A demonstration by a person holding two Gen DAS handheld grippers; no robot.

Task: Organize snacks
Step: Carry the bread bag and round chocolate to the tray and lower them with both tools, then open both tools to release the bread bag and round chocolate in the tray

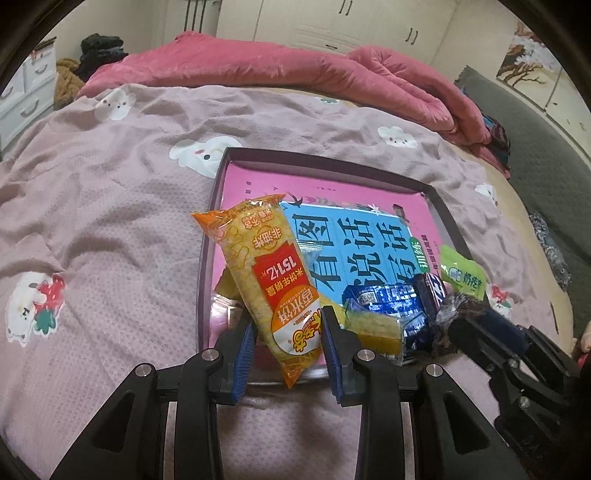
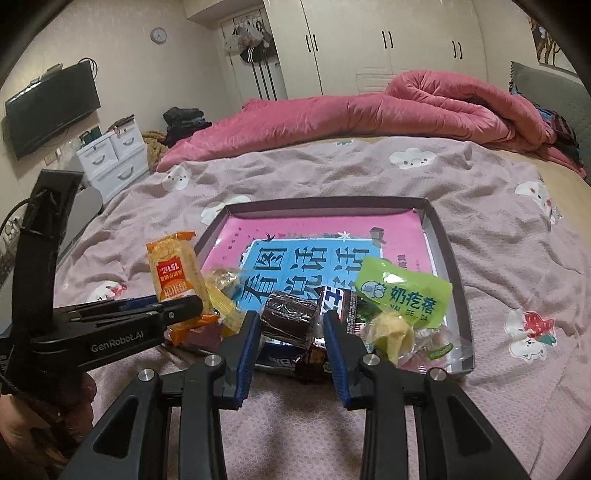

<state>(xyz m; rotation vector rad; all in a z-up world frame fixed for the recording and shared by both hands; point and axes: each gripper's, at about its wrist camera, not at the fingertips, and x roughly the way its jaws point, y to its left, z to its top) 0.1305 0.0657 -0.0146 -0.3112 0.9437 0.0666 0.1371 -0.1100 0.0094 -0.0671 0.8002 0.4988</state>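
A rumpled pink quilt (image 2: 424,107) lies across the upper middle. At the upper left hang a black television (image 2: 51,107) and a small wall clock (image 2: 158,35); below them stand white drawers (image 2: 114,162). Cream wardrobes (image 2: 388,40) fill the top.

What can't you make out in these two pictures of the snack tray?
- Left wrist view: the orange rice cracker pack hides the tray's near left part.
- Right wrist view: the dark brown snack in the right claw covers the snacks behind it.
- Both views: snacks cover part of the tray's printed title.
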